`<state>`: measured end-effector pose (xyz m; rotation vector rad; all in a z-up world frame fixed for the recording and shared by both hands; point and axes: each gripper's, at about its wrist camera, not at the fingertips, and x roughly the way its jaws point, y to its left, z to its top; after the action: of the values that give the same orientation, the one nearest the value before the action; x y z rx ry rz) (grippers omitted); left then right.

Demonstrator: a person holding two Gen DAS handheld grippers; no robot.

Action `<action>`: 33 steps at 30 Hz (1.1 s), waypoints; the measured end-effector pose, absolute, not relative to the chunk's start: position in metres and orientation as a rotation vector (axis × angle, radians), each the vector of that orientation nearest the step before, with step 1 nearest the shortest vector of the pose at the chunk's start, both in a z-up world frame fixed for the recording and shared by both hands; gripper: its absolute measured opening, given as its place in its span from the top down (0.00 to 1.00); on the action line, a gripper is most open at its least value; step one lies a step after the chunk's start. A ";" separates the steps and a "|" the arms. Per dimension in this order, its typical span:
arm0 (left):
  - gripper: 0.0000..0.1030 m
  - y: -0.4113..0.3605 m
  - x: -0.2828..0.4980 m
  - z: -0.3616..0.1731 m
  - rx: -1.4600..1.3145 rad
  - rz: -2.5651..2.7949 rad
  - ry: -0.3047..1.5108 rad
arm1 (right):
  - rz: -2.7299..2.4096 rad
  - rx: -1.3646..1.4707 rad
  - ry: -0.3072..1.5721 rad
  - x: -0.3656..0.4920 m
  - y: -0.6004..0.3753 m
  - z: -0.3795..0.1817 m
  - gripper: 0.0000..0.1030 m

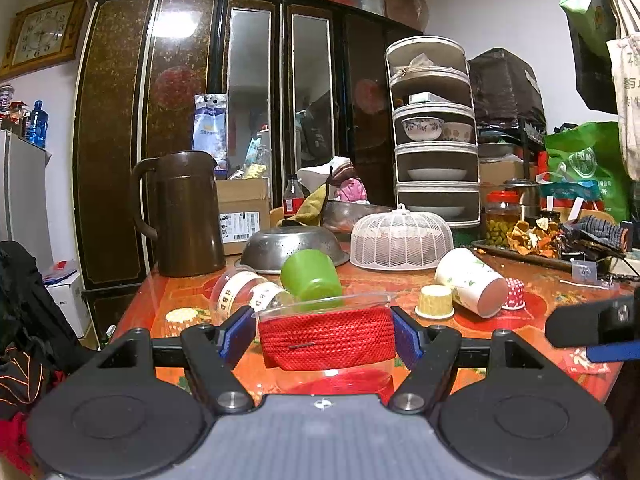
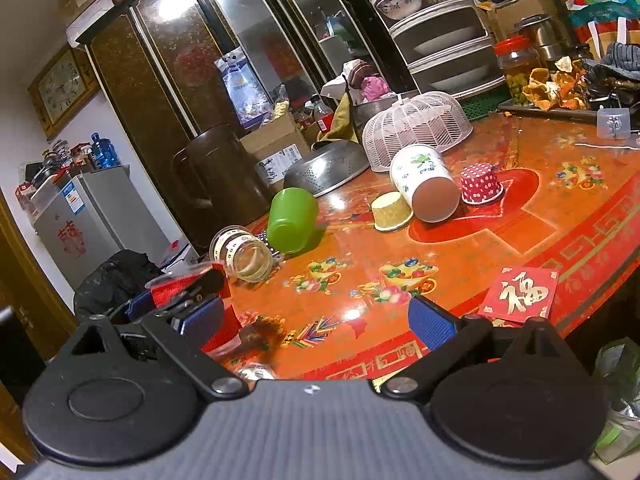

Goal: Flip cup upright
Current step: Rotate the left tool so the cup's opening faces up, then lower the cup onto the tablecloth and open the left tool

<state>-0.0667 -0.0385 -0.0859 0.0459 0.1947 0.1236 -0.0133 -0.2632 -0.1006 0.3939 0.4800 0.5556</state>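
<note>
My left gripper (image 1: 325, 340) is shut on a clear plastic cup with a red woven sleeve (image 1: 326, 344), held upright with its rim up, at the table's near left edge. The cup also shows in the right wrist view (image 2: 188, 284), with the left gripper around it. My right gripper (image 2: 316, 320) is open and empty above the table's front; its black and blue finger shows at the right edge of the left wrist view (image 1: 592, 332). A green cup (image 1: 310, 274) (image 2: 290, 220), a clear banded cup (image 1: 244, 292) (image 2: 242, 254) and a white paper cup (image 1: 468, 282) (image 2: 426, 184) lie on their sides.
Small yellow (image 1: 435, 301) and red dotted (image 1: 513, 294) cupcake liners sit upside down. A steel colander (image 1: 292, 248), white mesh food cover (image 1: 400, 238) and brown jug (image 1: 180, 212) stand behind. A red envelope (image 2: 520, 292) lies on the orange patterned table (image 2: 480, 248).
</note>
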 end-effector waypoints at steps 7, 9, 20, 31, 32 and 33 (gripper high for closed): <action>0.28 -0.038 -0.073 -0.090 0.046 0.104 0.184 | 0.555 0.386 0.481 -0.014 -0.262 -0.101 0.03; 0.28 -0.039 -0.074 -0.090 0.049 0.111 0.191 | 0.554 0.386 0.478 -0.015 -0.262 -0.101 0.03; 0.28 -0.044 -0.080 -0.094 0.082 0.121 0.201 | 0.559 0.383 0.484 -0.017 -0.260 -0.104 0.03; 0.23 -0.042 -0.099 -0.102 0.110 0.055 0.194 | 0.564 0.379 0.495 -0.018 -0.259 -0.104 0.03; 0.22 -0.041 -0.100 -0.104 0.111 0.056 0.199 | 0.563 0.377 0.496 -0.017 -0.258 -0.104 0.03; 0.22 -0.040 -0.100 -0.105 0.113 0.057 0.205 | 0.563 0.376 0.498 -0.017 -0.257 -0.104 0.03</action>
<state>-0.0995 -0.0397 -0.1050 0.1127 0.2046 0.0574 -0.0169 -0.2574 -0.1044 0.3763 0.4985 0.5625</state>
